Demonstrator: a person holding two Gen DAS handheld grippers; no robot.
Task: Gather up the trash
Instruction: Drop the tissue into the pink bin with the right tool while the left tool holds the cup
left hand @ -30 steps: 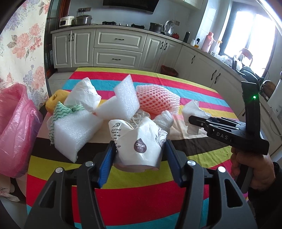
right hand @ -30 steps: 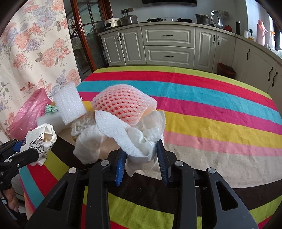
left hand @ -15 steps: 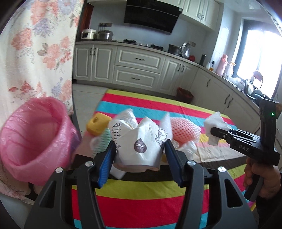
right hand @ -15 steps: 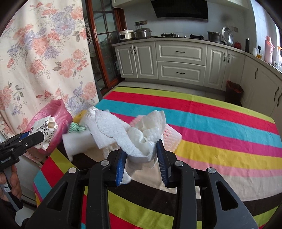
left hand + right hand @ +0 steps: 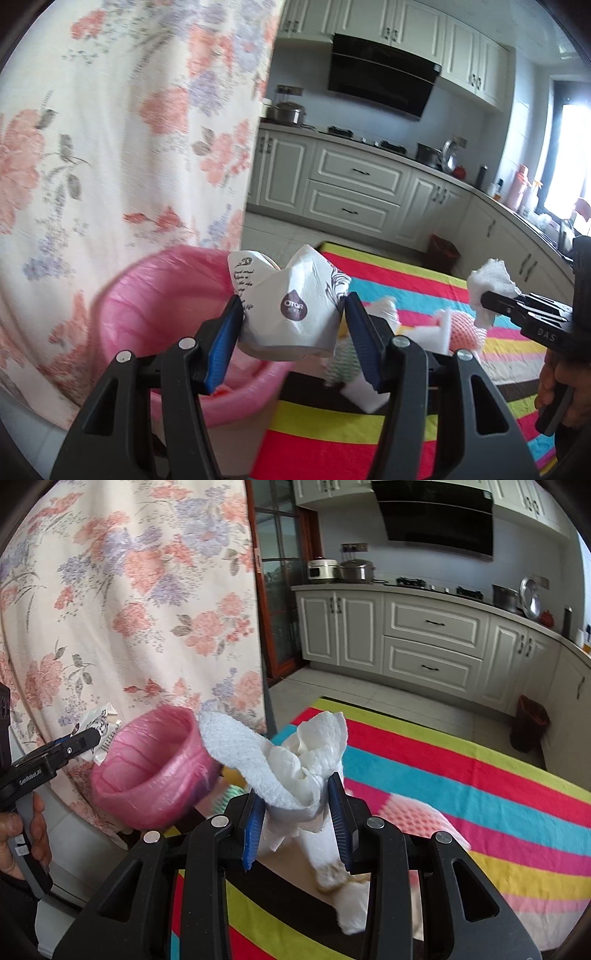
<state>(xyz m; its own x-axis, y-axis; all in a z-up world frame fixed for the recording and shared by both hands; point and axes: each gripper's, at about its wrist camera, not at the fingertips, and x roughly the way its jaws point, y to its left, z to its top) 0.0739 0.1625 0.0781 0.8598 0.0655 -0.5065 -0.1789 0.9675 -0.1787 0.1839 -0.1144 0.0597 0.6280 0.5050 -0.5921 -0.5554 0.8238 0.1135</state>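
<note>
The step in hand seems to be the carrying of trash to the pink bin (image 5: 162,317). The left tongs (image 5: 293,328) are closed on a crushed paper cup (image 5: 291,306), white with a dark round logo, held near the bin's rim. The right tongs (image 5: 297,808) grip a crumpled white tissue (image 5: 295,760) above the striped surface (image 5: 461,775). Next, each tongs should probably come over the bin's mouth and open.
</note>
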